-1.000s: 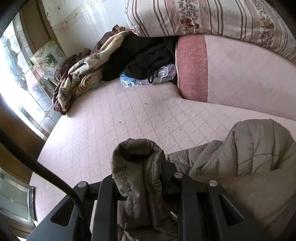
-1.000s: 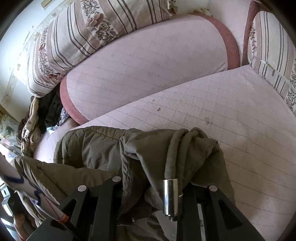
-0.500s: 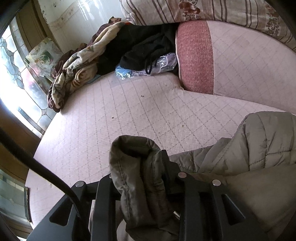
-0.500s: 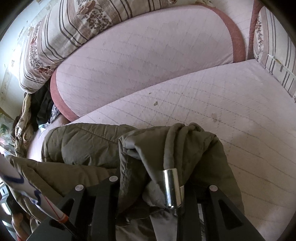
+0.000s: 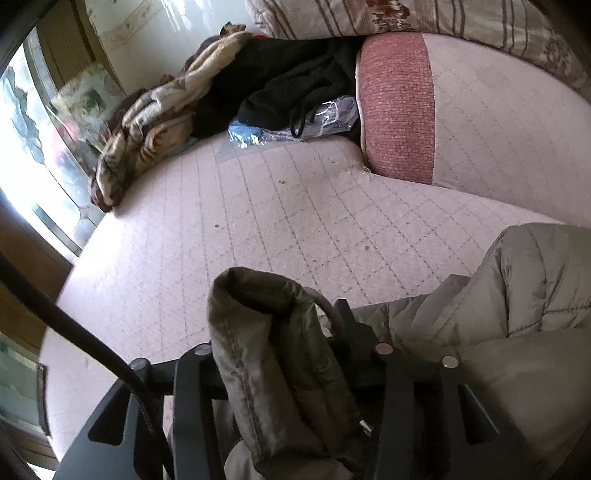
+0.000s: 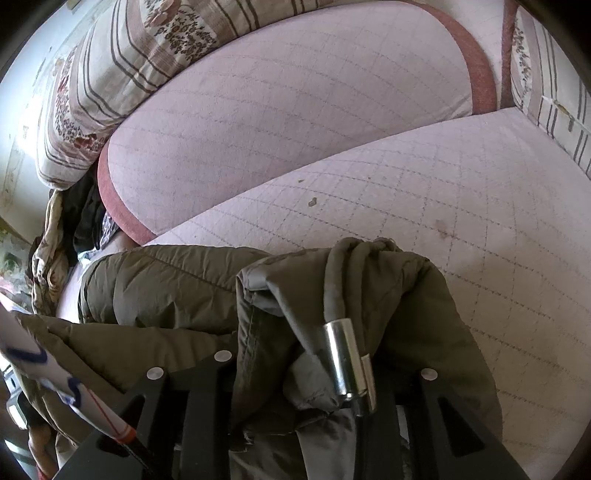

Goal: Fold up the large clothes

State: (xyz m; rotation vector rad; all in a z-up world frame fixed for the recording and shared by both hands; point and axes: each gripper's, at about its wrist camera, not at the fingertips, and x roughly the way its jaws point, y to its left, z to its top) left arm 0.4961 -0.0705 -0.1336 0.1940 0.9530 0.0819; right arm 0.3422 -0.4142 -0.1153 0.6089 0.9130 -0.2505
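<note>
A wide bed [image 5: 258, 229] with a pale pink quilted cover fills the room. A pink bolster [image 6: 295, 122] with a red end lies across it, and striped flowered pillows [image 6: 122, 62] rest behind. In the corner there is a heap of blankets [image 5: 155, 122] and dark clothes [image 5: 295, 81]. Bright daylight comes through a stained-glass window [image 5: 40, 155] beside a white wall [image 5: 155, 33].
</note>
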